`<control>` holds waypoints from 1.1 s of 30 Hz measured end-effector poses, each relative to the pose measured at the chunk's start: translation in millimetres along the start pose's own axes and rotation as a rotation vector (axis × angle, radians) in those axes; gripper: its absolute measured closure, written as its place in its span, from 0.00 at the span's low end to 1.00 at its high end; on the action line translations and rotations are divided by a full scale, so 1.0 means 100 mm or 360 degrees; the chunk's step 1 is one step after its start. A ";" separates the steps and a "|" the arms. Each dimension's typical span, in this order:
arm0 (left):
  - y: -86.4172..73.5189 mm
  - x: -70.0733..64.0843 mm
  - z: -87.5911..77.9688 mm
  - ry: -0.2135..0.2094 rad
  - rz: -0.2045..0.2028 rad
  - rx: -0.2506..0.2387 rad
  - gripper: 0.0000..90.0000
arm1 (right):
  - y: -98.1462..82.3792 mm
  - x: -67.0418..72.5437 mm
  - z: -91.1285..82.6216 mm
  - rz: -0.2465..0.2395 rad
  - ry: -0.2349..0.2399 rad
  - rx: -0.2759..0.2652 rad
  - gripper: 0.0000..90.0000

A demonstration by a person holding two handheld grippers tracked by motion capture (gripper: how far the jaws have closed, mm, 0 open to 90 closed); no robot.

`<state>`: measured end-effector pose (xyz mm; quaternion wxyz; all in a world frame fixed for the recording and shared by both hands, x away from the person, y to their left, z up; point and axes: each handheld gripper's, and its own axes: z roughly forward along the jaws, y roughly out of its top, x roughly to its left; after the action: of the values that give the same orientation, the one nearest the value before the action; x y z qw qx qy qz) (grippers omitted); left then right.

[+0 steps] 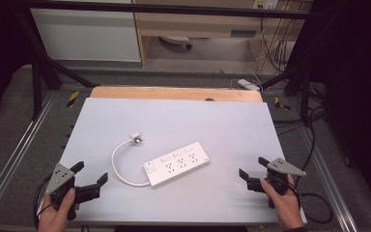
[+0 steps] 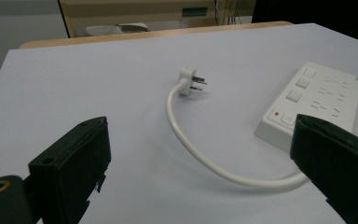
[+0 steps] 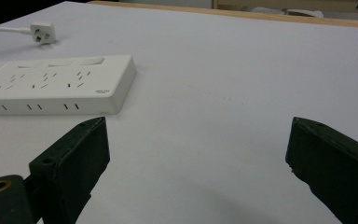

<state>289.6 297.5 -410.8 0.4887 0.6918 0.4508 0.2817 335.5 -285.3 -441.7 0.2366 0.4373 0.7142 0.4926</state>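
A white power strip [image 1: 177, 163] is lying near the middle of the pale table [image 1: 222, 121], its cable [image 1: 121, 166] curving left to the plug [image 1: 136, 138]. The left gripper [image 1: 92, 174] and right gripper [image 1: 252, 167] are hovering near the front corners, well apart from the strip, jaws standing wide and empty, bare surface lying around them.

A pale lavender sheet covers the tabletop [image 1: 125, 121], with a strip of bare wood [image 1: 174, 93] at its far edge. Beyond stand a wooden cabinet [image 1: 198, 24] and tangled cables [image 1: 275, 48] on the grey floor [image 1: 212, 50].
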 end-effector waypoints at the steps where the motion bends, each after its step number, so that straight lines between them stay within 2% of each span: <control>1: 0.00 0.00 0.00 -0.0001 -0.0002 -0.0001 0.05 | 0.00 0.00 0.00 0.0007 -0.0001 0.0001 0.07; 18: 0.00 0.00 0.01 -0.0008 0.0017 0.0008 0.05 | 0.02 -0.04 -0.05 0.0037 -0.0017 -0.0065 0.07; 24: 0.00 0.00 0.01 -0.0009 0.0018 0.0009 0.05 | 0.03 -0.03 -0.07 0.0043 0.0004 -0.0086 0.07; 29: -0.01 0.00 0.01 -0.0015 0.0016 0.0005 0.05 | 0.06 -0.04 -0.10 0.0097 0.0047 -0.0142 0.08; 33: 0.00 0.00 0.01 -0.0015 0.0016 0.0004 0.05 | 0.08 -0.04 -0.13 0.0103 0.0054 -0.0182 0.07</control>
<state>290.5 296.8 -411.7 0.4885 0.6961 0.4453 0.2804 330.6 -294.0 -429.4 0.2328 0.4376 0.6743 0.5474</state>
